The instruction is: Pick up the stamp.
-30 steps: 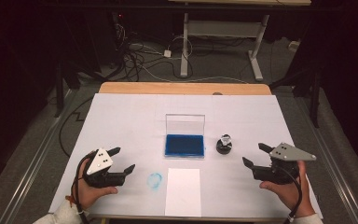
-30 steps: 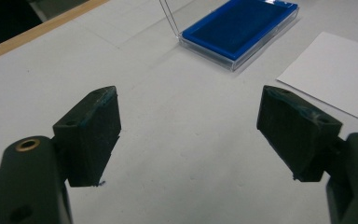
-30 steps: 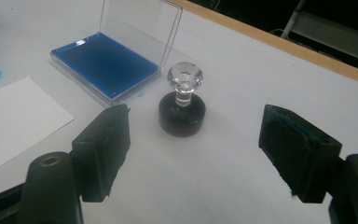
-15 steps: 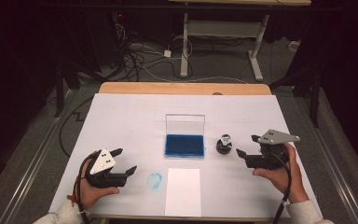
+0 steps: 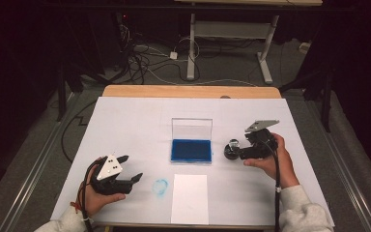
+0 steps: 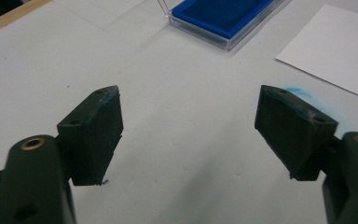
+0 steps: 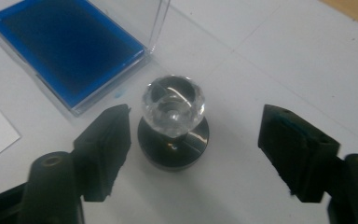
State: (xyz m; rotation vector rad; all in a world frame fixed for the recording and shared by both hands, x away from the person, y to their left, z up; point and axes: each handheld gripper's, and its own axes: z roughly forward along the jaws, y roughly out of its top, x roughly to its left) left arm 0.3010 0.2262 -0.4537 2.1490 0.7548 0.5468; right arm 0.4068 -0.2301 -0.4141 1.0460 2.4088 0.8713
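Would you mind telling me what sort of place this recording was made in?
Probably a lab or workshop set up for recording. A table under a white cover holds a blue ink pad, a crystal-topped stamp and a paper sheet. Loose cables lie on the dark floor beside a desk frame.

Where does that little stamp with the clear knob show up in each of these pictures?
High view: the stamp stands right of centre, just right of the blue ink pad, at the right gripper's tips.
Right gripper view: stamp at centre, between the open jaws.
Left gripper view: not in it.
Shared landmark: the ink pad.
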